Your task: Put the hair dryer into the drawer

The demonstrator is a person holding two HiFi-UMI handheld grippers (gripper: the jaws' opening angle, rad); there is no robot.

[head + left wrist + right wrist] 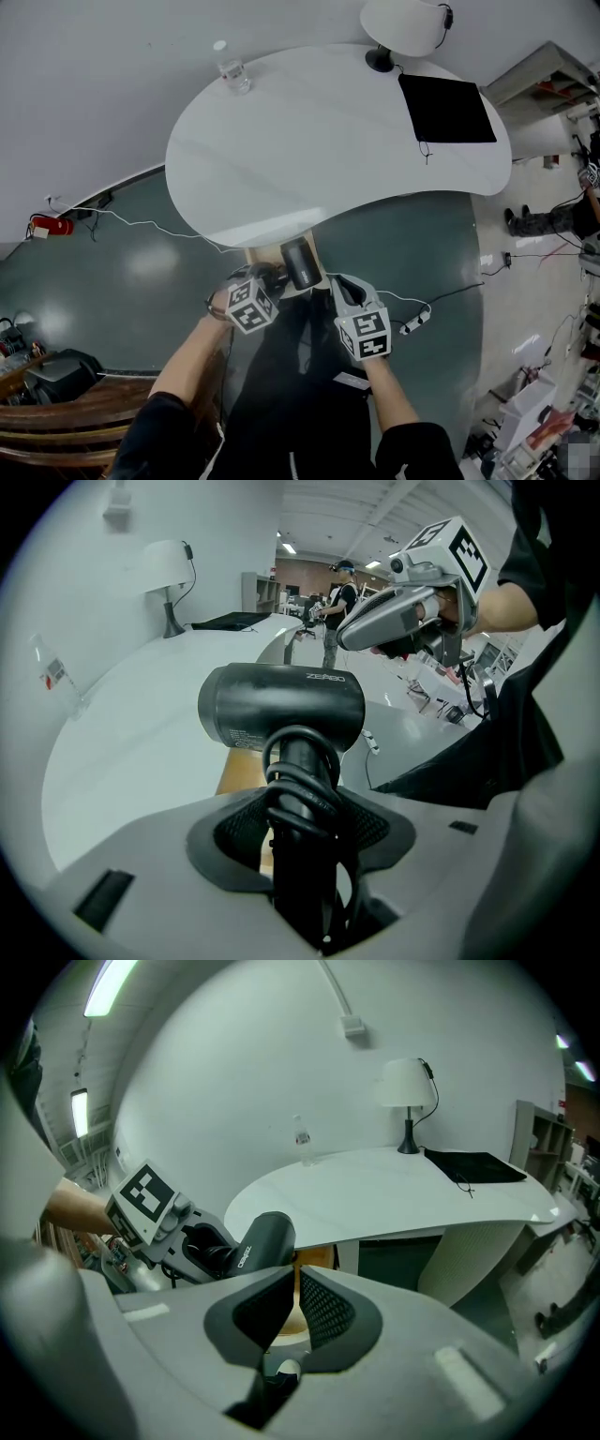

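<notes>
Left gripper [272, 277] around dryer [281, 705], perhaps over drawer [239, 766]

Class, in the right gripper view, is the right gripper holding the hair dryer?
No, the right gripper is shut on nothing; the left gripper holds the hair dryer.

A white, curved table [309, 141] spreads out ahead of the left gripper [274, 277] and the right gripper [332, 283]. Far ahead and left of the left gripper, a clear bottle [232, 71] stands on it. Far ahead and right of the right gripper stands a white lamp [401, 24], with a flat black mat [447, 108] nearer. A power strip [415, 322] lies on the dark green floor [122, 281] just right of the right gripper.
</notes>
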